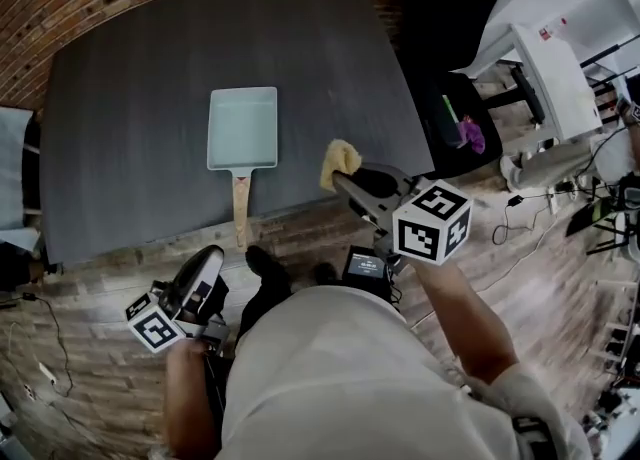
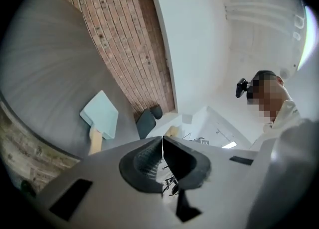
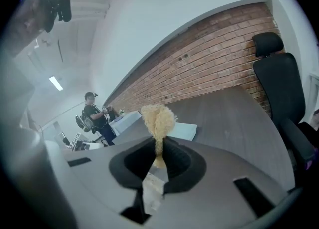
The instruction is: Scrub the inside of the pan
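A pale blue square pan with a wooden handle lies on the dark grey table, handle toward me. My right gripper is over the table's near edge, right of the pan, shut on a yellow scrubbing pad. In the right gripper view the yellow scrubbing pad sticks up from my right gripper, with the pan behind it. My left gripper hovers off the table near my body, shut and empty. The left gripper view shows my left gripper with jaws touching and the pan far off.
A black office chair stands at the table's right end, and a white desk beyond it. A brick wall runs behind the table. A person stands far back. Cables lie on the wooden floor.
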Tool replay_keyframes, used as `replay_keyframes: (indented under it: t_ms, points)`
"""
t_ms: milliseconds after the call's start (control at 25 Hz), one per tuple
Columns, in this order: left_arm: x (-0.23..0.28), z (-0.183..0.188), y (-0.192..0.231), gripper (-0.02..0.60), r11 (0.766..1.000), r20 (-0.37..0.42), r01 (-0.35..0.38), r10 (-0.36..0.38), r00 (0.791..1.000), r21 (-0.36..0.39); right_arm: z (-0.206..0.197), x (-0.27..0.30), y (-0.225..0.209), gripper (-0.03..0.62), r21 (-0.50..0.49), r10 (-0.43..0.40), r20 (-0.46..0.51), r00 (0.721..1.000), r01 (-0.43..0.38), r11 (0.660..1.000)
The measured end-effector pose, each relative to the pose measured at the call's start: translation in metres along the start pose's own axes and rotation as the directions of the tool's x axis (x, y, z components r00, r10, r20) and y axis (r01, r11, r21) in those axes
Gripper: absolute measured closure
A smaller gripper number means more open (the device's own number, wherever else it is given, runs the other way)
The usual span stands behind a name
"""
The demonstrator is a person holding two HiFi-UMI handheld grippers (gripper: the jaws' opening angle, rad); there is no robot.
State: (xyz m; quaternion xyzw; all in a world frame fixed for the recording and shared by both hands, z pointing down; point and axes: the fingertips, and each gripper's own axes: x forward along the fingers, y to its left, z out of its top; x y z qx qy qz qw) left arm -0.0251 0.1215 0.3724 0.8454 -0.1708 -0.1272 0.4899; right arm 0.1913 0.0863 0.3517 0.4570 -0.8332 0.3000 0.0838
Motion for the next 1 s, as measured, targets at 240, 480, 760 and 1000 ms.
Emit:
replay_keyframes:
  t_ms: [240,480,760,1000]
  points:
    - [0.043,-0.037,-0.065,0.566,0.997,0.046,0.043,-0.046,0.998,0.064,0.002,-0.067,0.001,0.545,0.046,0.064,0.110,0.992,-0.070,0.996]
    - [0.066,-0.069,-0.099,0.565,0.995,0.066,0.032,-0.039,0.997,0.094,-0.004,-0.111,-0.006,0.546,0.049,0.099,0.180,0.979,-0.109,0.993]
    - [0.083,-0.103,-0.122,0.524,0.994,0.029,0.032,-0.035,0.999,0.102,-0.022,-0.148,-0.031,0.546,0.123,0.084,0.208,0.974,-0.112,0.986]
    - [0.093,-0.109,-0.132,0.511,0.991,0.010,0.062,-0.063,0.998,0.120,-0.022,-0.161,-0.030,0.546,0.118,0.074,0.239,0.968,-0.104,0.988]
